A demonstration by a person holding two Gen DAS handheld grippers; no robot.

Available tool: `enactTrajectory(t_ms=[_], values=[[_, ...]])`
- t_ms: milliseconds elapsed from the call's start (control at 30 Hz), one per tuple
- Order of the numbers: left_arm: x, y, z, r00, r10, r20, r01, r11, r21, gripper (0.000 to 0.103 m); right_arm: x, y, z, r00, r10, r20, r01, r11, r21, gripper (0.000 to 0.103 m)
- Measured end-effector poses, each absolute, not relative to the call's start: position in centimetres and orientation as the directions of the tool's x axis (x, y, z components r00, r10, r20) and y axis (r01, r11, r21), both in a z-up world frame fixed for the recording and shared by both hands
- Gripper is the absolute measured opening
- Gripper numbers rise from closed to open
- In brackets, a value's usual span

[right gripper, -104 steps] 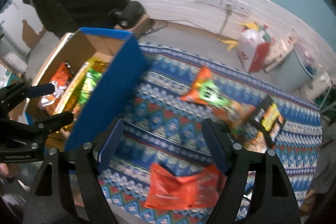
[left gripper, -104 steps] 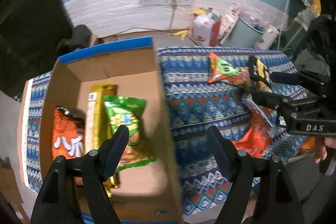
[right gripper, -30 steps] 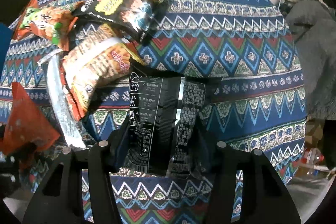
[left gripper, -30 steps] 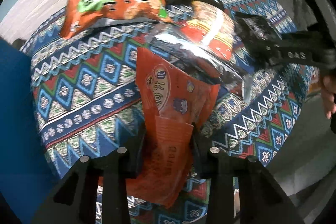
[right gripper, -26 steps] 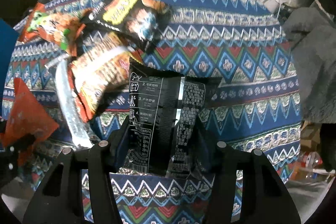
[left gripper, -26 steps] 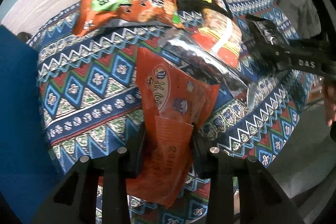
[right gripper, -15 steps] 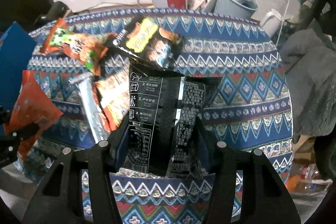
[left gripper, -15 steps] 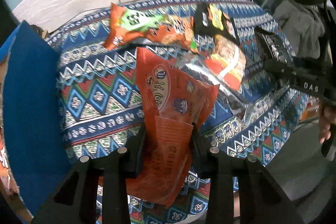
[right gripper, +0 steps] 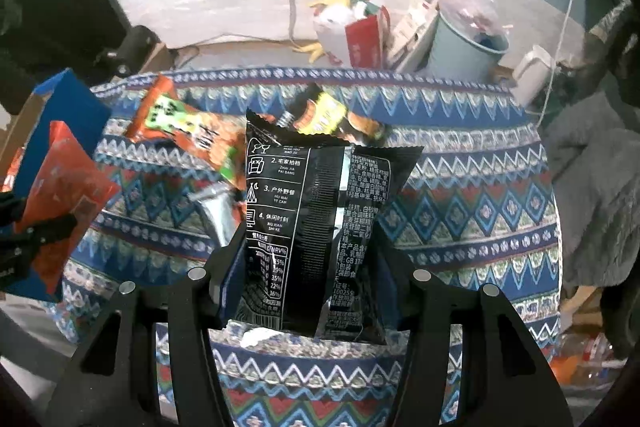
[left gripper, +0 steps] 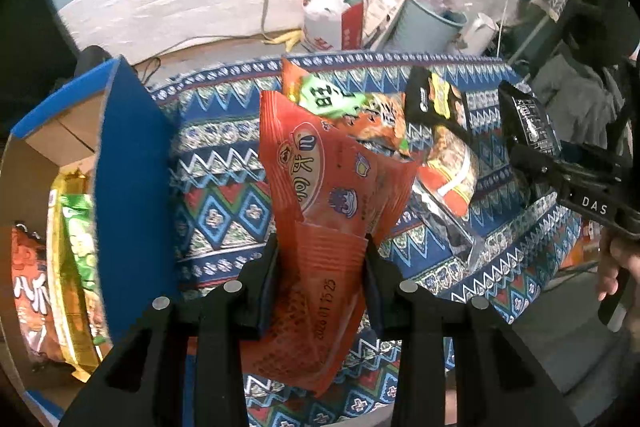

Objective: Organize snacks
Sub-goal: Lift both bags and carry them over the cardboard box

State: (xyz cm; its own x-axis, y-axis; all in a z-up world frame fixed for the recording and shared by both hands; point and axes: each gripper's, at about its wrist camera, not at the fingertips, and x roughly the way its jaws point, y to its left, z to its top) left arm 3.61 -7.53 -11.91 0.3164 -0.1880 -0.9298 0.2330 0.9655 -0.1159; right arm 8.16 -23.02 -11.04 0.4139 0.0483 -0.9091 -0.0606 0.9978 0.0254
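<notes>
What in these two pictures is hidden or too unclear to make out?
- Left view: most of the box interior, screened by its blue wall and the frame edge.
- Left view: the orange-green packet, partly covered by the red packet in the left claw.
- Right view: the silver-edged packet, blurred and behind the black packet in the right claw.

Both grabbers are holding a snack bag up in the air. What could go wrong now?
The left hand-held gripper pinches the floppy orange snack packet only near its bottom edge, so it might slip or flop over.

The blue-sided cardboard box already holds several packets, so a new one might snag on its wall.

The right hand-held gripper carries a black snack packet; if both head for the box together, they could bump.
</notes>
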Motion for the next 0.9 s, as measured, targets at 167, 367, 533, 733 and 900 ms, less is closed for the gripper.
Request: enactTrajectory(t_ms=[167,367,533,733,900], values=[[3.7,-6.4,-10.2,0.347,-0.199,-0.917,0.219,0.967,-0.127,0.037,8.7,-21.3,-9.8,0.436,0.077,-0.897,-0.096,0.995,0.039,0.055],[3.5,-4.5,-8.1,0.382,-0.217,-0.899,0.196,0.969,-0.151,0.037,9.3,-18.9,-8.3,0.454,0.109,-0.885,-0.141,0.989,0.049,0.055],[3.1,-2.7,-6.5,0.413,-0.231,-0.881,0.178,0.969,-0.17,0.037,9.7,-16.8,-7.6,0.461,0.133,-0.878,-0.179,0.982,0.055,0.055],[2.7,0.1,-4.8,0.45,-0.229,-0.863,0.147,0.972,-0.182,0.037,10.4,-14.1,-6.8,0.462,0.157,-0.873,-0.22,0.974,0.059,0.055],[2.2,2.5,-4.2,0.482,-0.206,-0.852,0.111,0.978,-0.174,0.037,11.1,-11.4,-6.6,0.455,0.173,-0.873,-0.258,0.964,0.057,0.055]])
